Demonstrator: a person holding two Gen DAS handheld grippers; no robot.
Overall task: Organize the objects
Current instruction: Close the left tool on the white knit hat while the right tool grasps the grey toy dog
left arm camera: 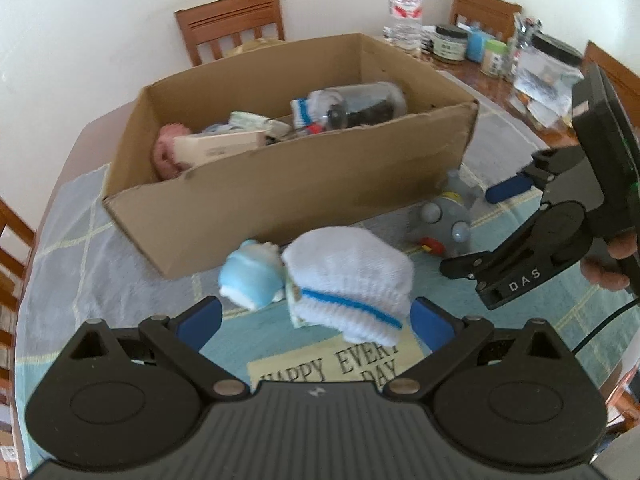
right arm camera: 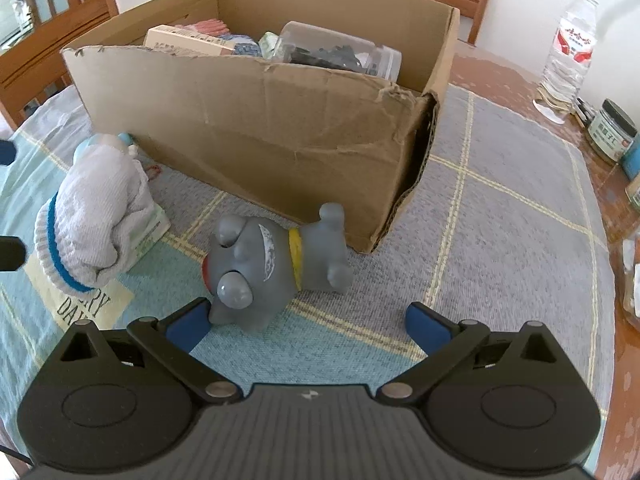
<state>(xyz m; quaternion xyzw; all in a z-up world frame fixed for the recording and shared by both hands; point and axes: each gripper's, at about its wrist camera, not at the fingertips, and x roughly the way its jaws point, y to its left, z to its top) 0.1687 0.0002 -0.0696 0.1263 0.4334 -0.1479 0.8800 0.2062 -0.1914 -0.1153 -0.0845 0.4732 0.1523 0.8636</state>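
Note:
An open cardboard box (left arm camera: 280, 184) (right arm camera: 256, 128) stands on the cloth, with a clear jar (left arm camera: 368, 102), a sock, a small carton and a pink item inside. In front of it lies a white sock with a blue stripe (left arm camera: 352, 280) (right arm camera: 96, 216) beside a light-blue toy (left arm camera: 250, 276). My left gripper (left arm camera: 316, 320) is open, its fingers on either side of the sock's near end. A grey rubber toy animal (right arm camera: 272, 264) (left arm camera: 448, 220) lies on its side by the box's corner. My right gripper (right arm camera: 308, 324) is open just short of it, the left fingertip beside its head.
A checked blue-grey tablecloth (right arm camera: 500, 208) covers the wooden table. A water bottle (right arm camera: 568, 48), jars (left arm camera: 450, 42) and clutter stand at the far right side. Wooden chairs (left arm camera: 232, 20) ring the table. A hand (left arm camera: 612, 264) holds the right gripper's body.

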